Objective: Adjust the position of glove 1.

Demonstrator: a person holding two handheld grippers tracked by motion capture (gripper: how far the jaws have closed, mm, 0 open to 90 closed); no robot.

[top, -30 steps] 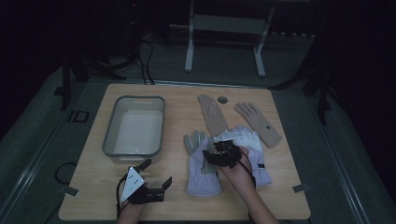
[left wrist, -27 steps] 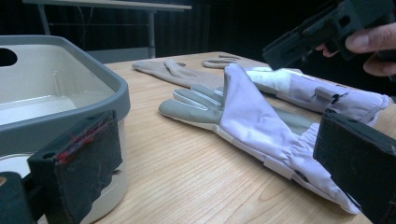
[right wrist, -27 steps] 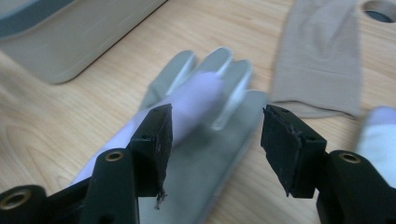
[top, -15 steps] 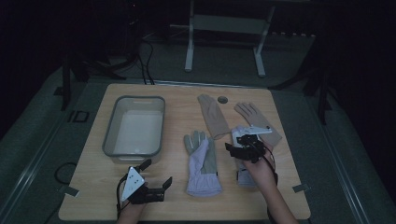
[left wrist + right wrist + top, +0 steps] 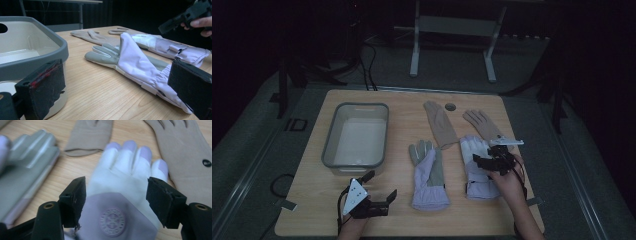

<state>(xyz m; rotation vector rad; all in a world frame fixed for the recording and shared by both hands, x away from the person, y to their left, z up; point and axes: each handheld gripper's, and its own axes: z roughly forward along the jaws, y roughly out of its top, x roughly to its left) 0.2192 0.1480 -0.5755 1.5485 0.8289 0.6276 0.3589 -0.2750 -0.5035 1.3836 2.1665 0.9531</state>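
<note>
Right gripper over the right lilac glove

High view: right gripper (image 5: 492, 161) hovers above the right lilac glove (image 5: 476, 170), right of its twin. Right gripper view: jaws, just opening wide, straddle the glove's back (image 5: 117, 202), gripping nothing. Left gripper (image 5: 379, 186), near-left, open and empty.

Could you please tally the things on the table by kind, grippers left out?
Lilac gloves: 2, one palm up, one under the right gripper.
Beige gloves: 2, one left, one right.
Grey tub: 1.
Small round disc: 1.
Total: 6.
</note>
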